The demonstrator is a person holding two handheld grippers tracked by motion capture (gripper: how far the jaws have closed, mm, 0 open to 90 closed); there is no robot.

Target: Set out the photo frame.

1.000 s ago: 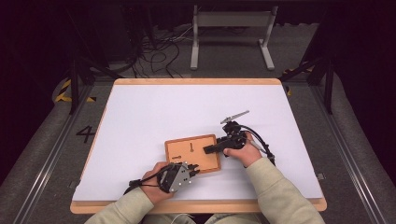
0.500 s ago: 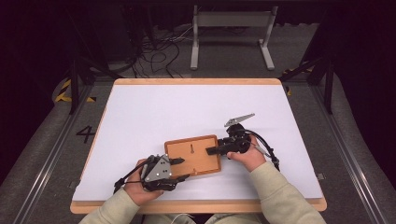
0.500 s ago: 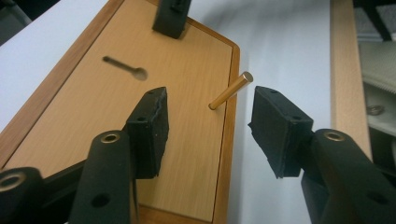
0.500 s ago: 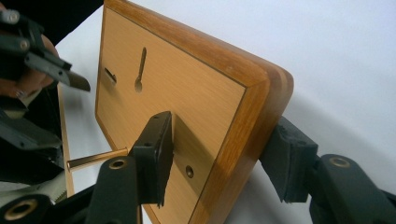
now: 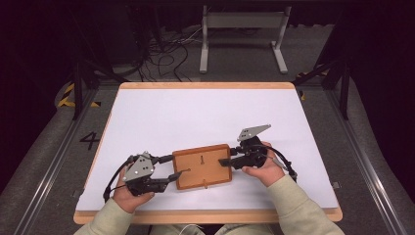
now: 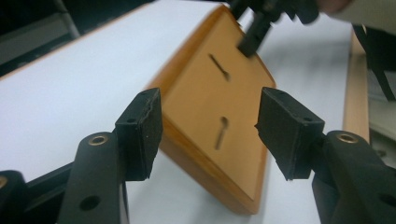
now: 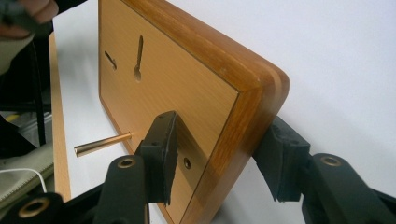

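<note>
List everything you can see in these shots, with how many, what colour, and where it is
wooden board: one, orange-brown, with keyhole slots, near front edge of table between the grippers
brass peg: one, gold, sticking out of the board's face
table: one, white top with wooden rim
metal stand: one, grey, on floor beyond the table
cables: several, black, on floor behind table
floor number four: one, black, left of table
left gripper: one, black, open at the board's left edge
right gripper: one, black, jaws astride the board's right edge
</note>
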